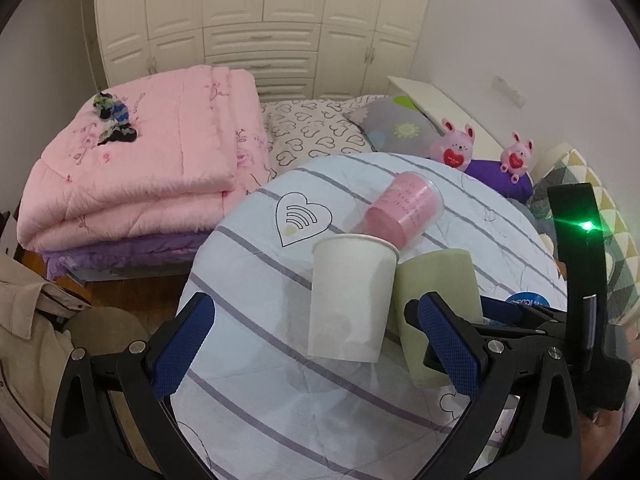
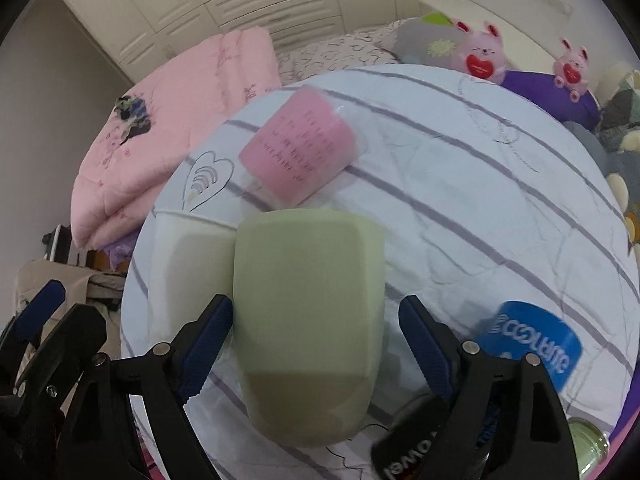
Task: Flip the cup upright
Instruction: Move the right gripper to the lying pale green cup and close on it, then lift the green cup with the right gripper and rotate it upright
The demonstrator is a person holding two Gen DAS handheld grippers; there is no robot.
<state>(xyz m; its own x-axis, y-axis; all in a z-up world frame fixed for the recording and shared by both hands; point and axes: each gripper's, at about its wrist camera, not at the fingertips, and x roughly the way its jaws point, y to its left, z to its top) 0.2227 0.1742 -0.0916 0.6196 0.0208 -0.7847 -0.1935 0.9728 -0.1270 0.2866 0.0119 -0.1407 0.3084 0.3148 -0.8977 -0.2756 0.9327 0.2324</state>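
The green cup [image 2: 308, 320] sits between my right gripper's [image 2: 316, 320] spread fingers, the left pad [image 2: 208, 344] touching its side, the right pad clear of it. It's pale, matte and faceted, standing on the striped tablecloth [image 2: 480, 200] beside the white paper cup [image 1: 352, 300]. My left gripper [image 1: 320, 344] gapes around that paper cup

The white cup [image 1: 352, 300] is looking like matt paper, the green cup [image 2: 308, 320] showing smooth matt plastic, the tablecloth [image 1: 280, 400] lying as creased cotton cloth.

both wrist views look down close at the round table [image 1: 248, 360] – sharing its cups – bed behind
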